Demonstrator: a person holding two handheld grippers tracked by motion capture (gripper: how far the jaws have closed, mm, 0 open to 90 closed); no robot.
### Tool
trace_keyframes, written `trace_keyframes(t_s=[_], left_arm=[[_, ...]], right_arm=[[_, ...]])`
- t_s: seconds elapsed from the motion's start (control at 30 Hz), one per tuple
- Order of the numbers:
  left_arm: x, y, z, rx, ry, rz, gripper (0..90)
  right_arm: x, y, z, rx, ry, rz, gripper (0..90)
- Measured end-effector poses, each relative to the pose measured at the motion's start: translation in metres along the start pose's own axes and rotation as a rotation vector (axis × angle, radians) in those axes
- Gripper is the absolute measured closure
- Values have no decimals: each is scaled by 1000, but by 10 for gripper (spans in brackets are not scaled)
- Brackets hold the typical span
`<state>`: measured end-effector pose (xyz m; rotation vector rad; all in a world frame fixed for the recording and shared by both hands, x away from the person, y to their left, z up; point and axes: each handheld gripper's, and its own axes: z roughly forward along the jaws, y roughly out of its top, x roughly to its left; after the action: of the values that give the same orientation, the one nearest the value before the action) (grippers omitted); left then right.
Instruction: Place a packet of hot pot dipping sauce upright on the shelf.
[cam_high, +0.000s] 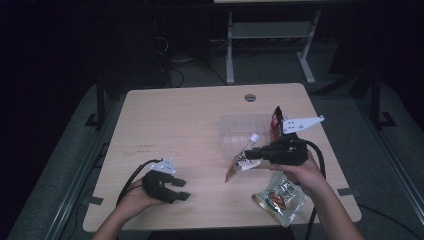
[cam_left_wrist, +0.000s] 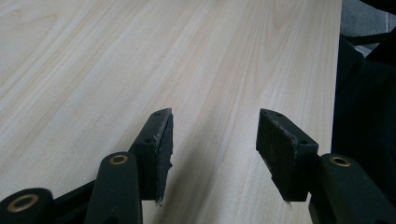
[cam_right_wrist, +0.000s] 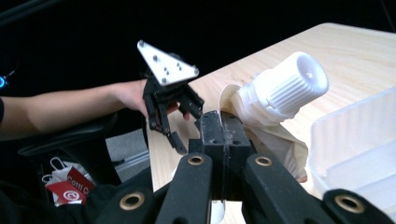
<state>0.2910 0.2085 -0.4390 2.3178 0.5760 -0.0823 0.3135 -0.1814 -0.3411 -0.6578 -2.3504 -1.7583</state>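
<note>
- High view: a spouted pouch (cam_high: 242, 162) is being held by the right gripper (cam_high: 256, 151) above the table (cam_high: 165, 115), toward its right edge, just in front of a clear plastic tray (cam_high: 231, 126).
- Right gripper view: the jaws are being kept pressed together on the thin upper edge of the pouch (cam_right_wrist: 275, 135), just beside its white ribbed cap (cam_right_wrist: 288, 86); the film is being creased around the pinch.
- Handling, judged: the pouch is being read as light and soft-walled, with a slick film; the body is hanging down and tilted from the grip, so swinging is to be expected. The stiff spout collar is being taken as the surest hold, since the flat seam alone could slide out.
- Left gripper (cam_high: 176, 189): being rested low near the front left corner of the table, jaws spread wide, nothing between them.
- Left gripper view: bare wood is being seen between the open pads (cam_left_wrist: 163, 140).
- Two further snack packets are being noted, one (cam_high: 280, 198) at the front right corner, one (cam_high: 276, 121) upright by the tray.
</note>
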Motion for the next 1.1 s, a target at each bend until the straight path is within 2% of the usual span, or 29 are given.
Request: trace_keyframes(t_s=[0.4,0.57,0.7,1.1], left_arm=[[0,0,0,9,-3,4,456],[0,0,-1,7,-5,5,457],[0,0,-2,7,-4,3,456],[2,-1,-3,10,-4,13,457]], right_arm=[[-18,18,-28,-42,-73,2,900],[-28,25,-37,-41,-100,6,900],[-37,30,-42,-47,-115,17,900],[-63,40,-47,-21,-163,49,900]])
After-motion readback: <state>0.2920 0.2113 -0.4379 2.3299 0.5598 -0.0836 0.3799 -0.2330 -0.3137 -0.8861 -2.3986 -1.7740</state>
